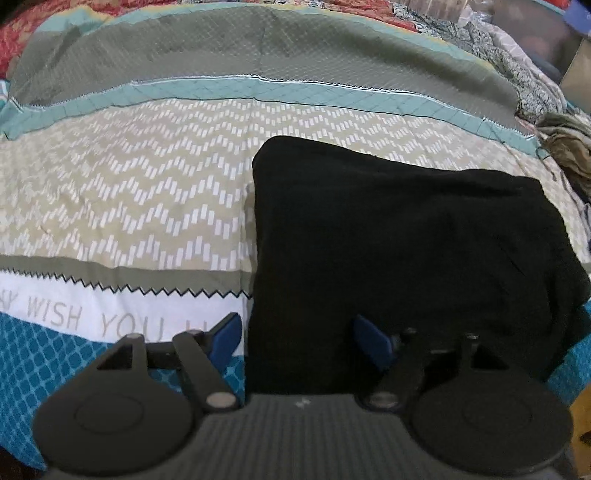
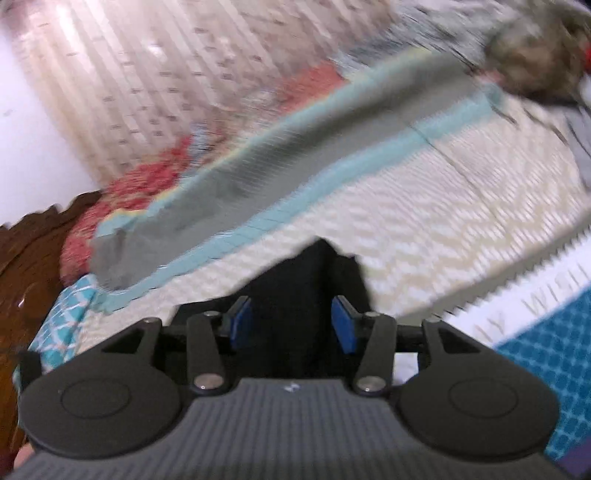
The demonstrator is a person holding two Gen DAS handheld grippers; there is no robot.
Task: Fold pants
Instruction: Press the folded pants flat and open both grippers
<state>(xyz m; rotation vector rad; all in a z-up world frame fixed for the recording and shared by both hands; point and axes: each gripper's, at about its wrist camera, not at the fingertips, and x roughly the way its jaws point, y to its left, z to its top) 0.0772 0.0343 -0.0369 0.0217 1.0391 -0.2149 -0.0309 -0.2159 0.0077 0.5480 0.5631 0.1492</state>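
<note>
Black pants (image 1: 406,240) lie folded into a rough rectangle on the patterned bedspread (image 1: 147,184), right of centre in the left wrist view. My left gripper (image 1: 299,341) hovers over the near left corner of the pants. It is open; one blue pad is over the bedspread and the other over the black cloth, neither pressing. The right wrist view is blurred. There a corner of the pants (image 2: 317,273) rises between the blue pads of my right gripper (image 2: 291,325). Those jaws stand apart, and I see no pad pinching the cloth.
A heap of patterned and olive clothes (image 1: 565,147) lies at the bed's right side, also seen as a heap of clothes (image 2: 535,66). A red patterned cloth (image 1: 44,26) lies at the far left edge. Brown wood (image 2: 29,266) shows beside the bed.
</note>
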